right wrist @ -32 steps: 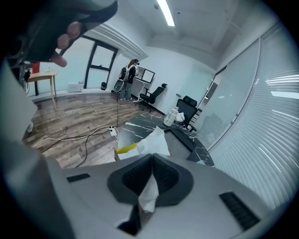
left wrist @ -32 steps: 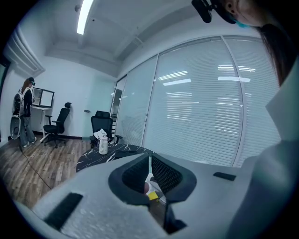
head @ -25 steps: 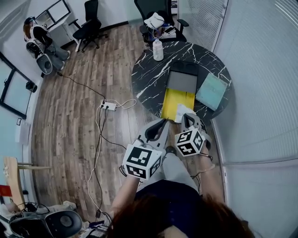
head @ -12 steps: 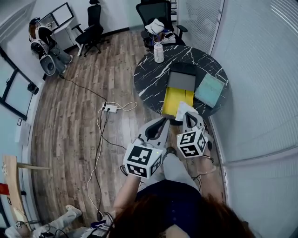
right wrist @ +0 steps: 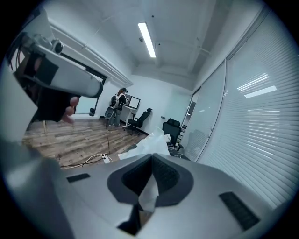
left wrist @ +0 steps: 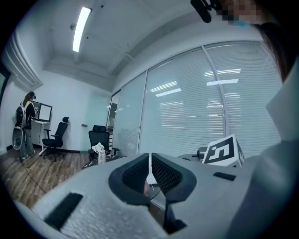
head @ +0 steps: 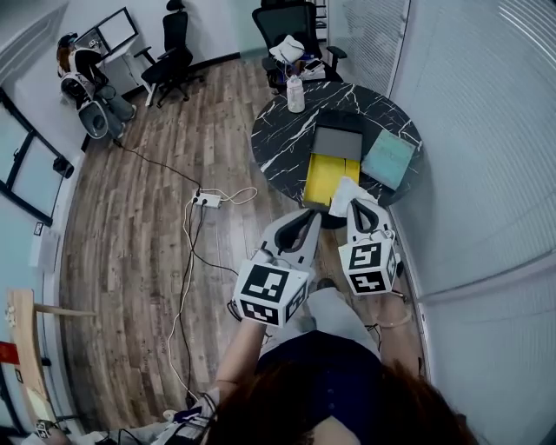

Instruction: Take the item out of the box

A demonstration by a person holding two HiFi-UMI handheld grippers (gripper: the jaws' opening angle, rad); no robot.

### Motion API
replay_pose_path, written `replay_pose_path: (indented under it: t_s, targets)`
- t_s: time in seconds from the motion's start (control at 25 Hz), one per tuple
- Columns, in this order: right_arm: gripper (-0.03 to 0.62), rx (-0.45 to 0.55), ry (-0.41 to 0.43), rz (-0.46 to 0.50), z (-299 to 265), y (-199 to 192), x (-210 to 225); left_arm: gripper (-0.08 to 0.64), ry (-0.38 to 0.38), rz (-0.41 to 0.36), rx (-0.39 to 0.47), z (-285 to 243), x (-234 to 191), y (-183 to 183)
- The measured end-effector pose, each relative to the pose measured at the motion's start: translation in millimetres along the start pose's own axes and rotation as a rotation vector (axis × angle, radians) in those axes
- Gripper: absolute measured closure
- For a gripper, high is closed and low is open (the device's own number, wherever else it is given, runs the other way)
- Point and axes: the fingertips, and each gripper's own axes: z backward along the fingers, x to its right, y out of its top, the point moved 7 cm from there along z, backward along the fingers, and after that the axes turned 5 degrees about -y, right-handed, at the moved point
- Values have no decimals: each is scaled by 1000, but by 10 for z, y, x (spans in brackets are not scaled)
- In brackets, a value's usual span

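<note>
An open box [head: 330,176] with a yellow inside and a dark grey lid lies on the round black marble table [head: 278,143]. My right gripper [head: 358,202] is shut on a crumpled white item [head: 344,192], held over the table's near edge by the box's near end. In the right gripper view the white item [right wrist: 150,141] sticks out past the closed jaws of the right gripper [right wrist: 152,161]. My left gripper [head: 306,215] hangs just left of it, off the table. The left gripper [left wrist: 149,161] has its jaws together, with only a thin white sliver showing between them.
A pale teal booklet [head: 387,159] lies right of the box, and a white bottle [head: 296,94] stands at the table's far edge. Office chairs [head: 291,26] stand behind the table. A power strip and cables [head: 207,200] trail across the wooden floor. A glass wall [head: 486,156] runs along the right.
Both grippers have risen a little and sit closer to the table edge. The white item has stayed in the right gripper. The left gripper's jaws remain together.
</note>
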Motion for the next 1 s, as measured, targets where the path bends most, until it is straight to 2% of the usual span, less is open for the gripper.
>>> replay_pose_path:
  t_s: [0.4,1.0]
  targets:
    - [567,63,-4,-32,282,67,117,531,-5,-19,9,-42,163,7]
    - [568,127,46,-110,889,25,348,531,37,-9,0,23,618,91]
